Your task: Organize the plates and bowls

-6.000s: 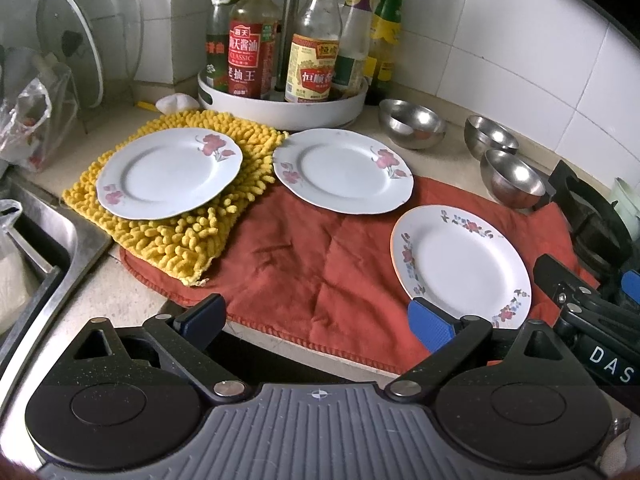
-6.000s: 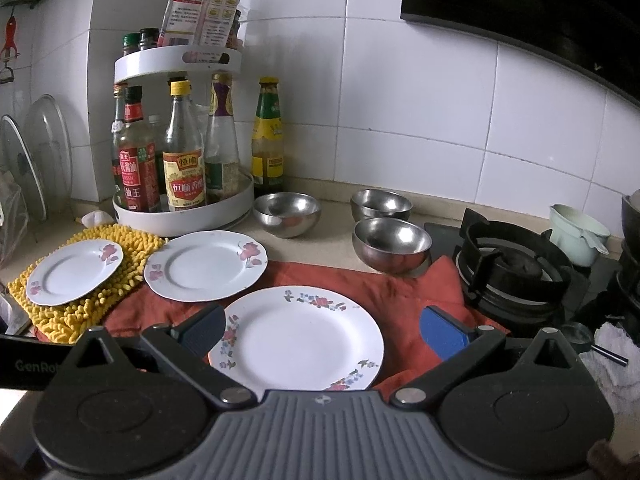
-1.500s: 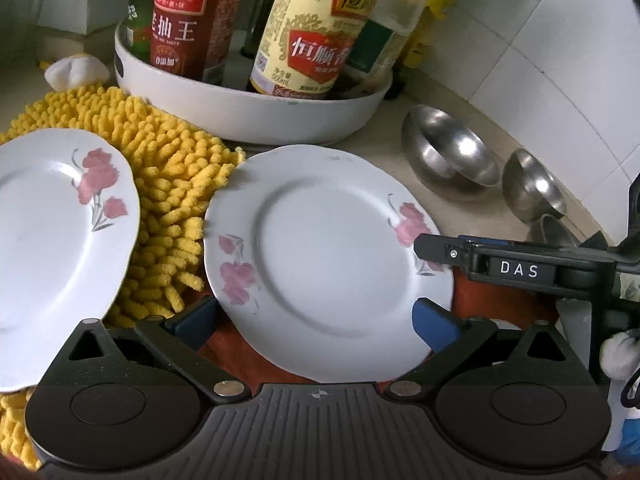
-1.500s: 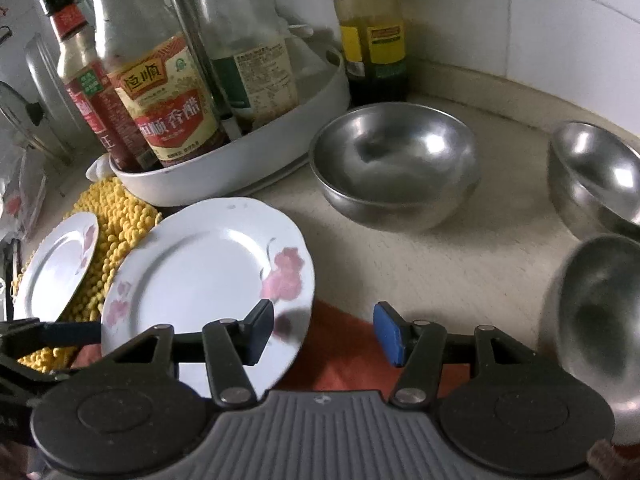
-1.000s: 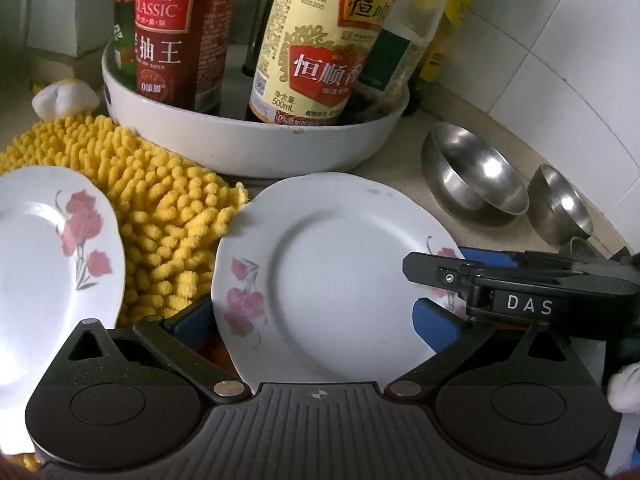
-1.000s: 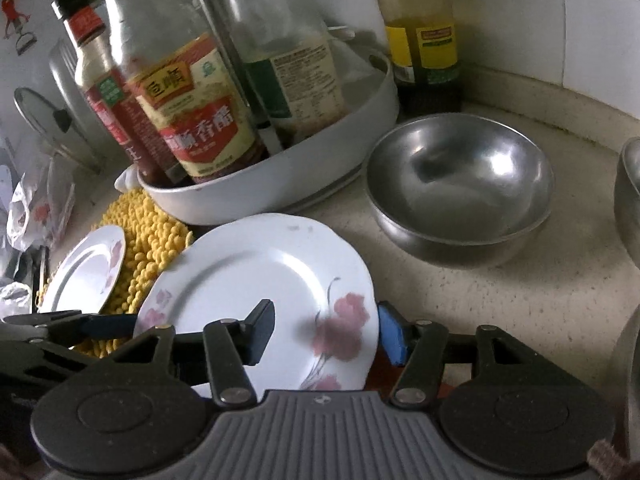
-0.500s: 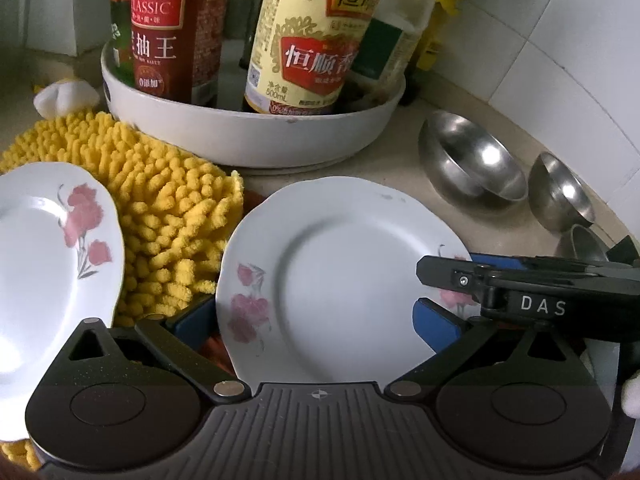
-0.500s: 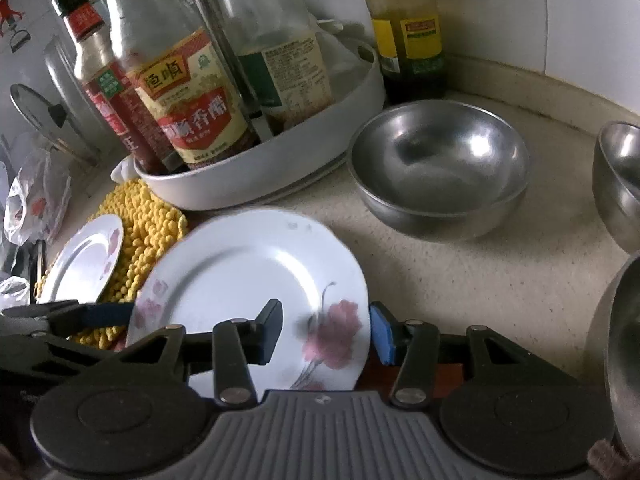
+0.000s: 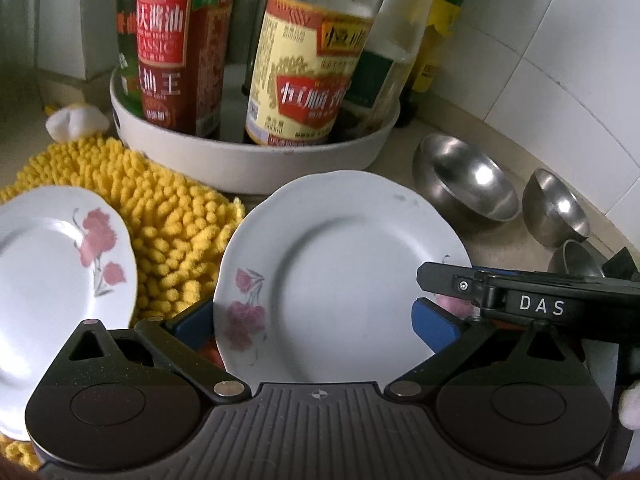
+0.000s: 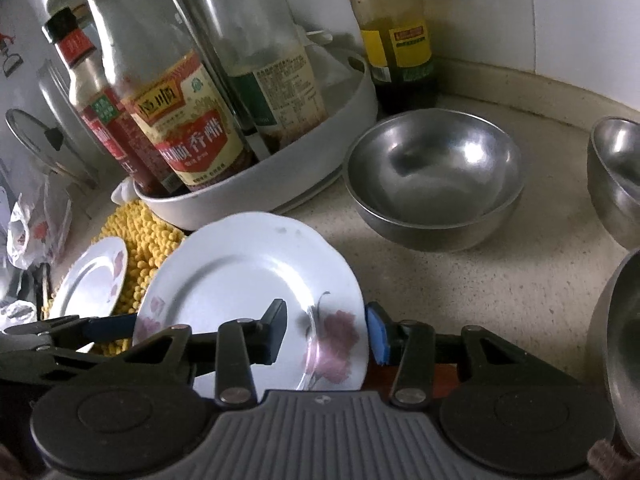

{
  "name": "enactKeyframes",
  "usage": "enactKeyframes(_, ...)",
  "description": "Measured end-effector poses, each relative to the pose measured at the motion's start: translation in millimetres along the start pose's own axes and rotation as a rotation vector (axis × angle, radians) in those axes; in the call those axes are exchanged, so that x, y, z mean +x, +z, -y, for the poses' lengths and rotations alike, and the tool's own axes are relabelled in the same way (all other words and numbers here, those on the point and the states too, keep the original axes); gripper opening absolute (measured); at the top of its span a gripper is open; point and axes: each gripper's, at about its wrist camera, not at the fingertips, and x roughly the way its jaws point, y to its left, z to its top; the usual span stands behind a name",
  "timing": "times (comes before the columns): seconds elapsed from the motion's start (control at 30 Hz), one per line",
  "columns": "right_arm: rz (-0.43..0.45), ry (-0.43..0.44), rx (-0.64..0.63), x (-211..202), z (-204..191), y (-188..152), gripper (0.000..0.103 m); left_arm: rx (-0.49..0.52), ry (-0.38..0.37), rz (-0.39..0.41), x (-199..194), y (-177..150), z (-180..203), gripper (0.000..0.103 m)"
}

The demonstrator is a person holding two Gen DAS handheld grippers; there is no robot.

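The middle white plate [image 9: 340, 280] with pink flowers lies partly on the yellow mat [image 9: 168, 208]. My left gripper [image 9: 314, 320] is open, its blue pads wide apart on either side of the plate's near rim. My right gripper [image 10: 326, 332] is at the plate's [image 10: 240, 280] right rim with its jaws closing. Its black finger rests on the upper face and its blue pad is against the outer edge. From the left wrist view the right gripper [image 9: 448, 284] reaches in from the right. A second flowered plate [image 9: 52, 272] lies on the mat at the left.
A white turntable tray [image 9: 248, 160] of tall sauce bottles stands just behind the plates. Steel bowls [image 10: 432, 176] [image 10: 616, 172] sit on the beige counter to the right, a third [image 10: 624, 340] at the right edge. A plastic bag [image 10: 32, 220] and pot lids are far left.
Both grippers have come in from a wider view to the middle plate. Over the last second the right jaws have narrowed around its right rim. The left gripper has hardly shifted.
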Motion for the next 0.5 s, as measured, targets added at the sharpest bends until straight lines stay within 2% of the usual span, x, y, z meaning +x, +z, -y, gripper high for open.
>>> enactKeyframes(0.5, 0.071, 0.040, -0.005, -27.5, -16.2, 9.3, 0.041, -0.001, 0.027, 0.094, -36.3, 2.4, 2.4, 0.102)
